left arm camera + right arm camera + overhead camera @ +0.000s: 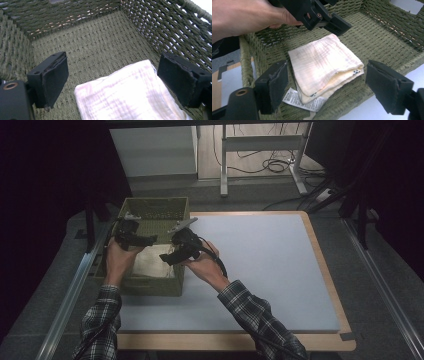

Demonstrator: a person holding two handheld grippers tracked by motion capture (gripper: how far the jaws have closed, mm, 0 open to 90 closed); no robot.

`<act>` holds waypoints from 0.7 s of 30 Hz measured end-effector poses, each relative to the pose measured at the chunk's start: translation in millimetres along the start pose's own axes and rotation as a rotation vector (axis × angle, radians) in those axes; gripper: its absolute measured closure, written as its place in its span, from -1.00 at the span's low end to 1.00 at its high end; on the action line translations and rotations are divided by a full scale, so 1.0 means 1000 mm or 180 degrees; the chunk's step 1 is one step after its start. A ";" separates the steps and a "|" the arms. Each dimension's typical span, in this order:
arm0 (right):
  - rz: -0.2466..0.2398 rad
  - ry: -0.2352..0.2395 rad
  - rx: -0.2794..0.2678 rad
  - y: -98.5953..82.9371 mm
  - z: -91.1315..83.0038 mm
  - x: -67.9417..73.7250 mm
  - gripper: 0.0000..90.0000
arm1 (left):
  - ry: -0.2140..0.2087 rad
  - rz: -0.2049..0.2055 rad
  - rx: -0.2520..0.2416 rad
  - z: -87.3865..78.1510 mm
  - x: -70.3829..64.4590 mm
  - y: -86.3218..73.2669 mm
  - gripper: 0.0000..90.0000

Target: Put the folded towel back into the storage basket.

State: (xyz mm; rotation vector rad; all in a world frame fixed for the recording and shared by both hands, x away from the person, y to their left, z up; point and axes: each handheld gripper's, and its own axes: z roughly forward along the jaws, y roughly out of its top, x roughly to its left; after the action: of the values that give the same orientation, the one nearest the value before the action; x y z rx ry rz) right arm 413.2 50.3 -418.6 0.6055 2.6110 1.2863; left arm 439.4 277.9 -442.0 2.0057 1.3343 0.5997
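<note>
A green woven basket (150, 289) stands at the left of the table. A folded white cloth (149, 262) lies flat on its floor, with a barcode tag (312, 103) sticking out from under it. My left gripper (149, 240) hangs open over the basket's left side; in the left gripper view its jaws (115, 72) stand wide apart above the cloth (130, 97), touching nothing. My right gripper (169, 258) is open at the basket's right rim, and its jaws (328, 81) frame the cloth (324, 62) from just above. Nothing is held.
A pale mat (265, 265) covers the wooden table to the right of the basket. The basket walls (175, 27) rise close around both grippers. The left hand (242, 15) and its gripper (332, 21) sit across the basket. Cables and a metal frame (260, 142) lie beyond the table.
</note>
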 end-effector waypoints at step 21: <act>0.0023 0.0019 -0.0029 -0.020 -0.032 -0.012 -0.88 | -0.0051 0.0211 -0.0120 -0.005 -0.026 0.011 -0.97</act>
State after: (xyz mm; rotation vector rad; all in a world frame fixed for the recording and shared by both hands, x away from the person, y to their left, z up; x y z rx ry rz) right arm 408.1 10.7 -415.3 0.6113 2.6085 1.3035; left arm 432.7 252.4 -431.2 2.0267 1.2422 0.6330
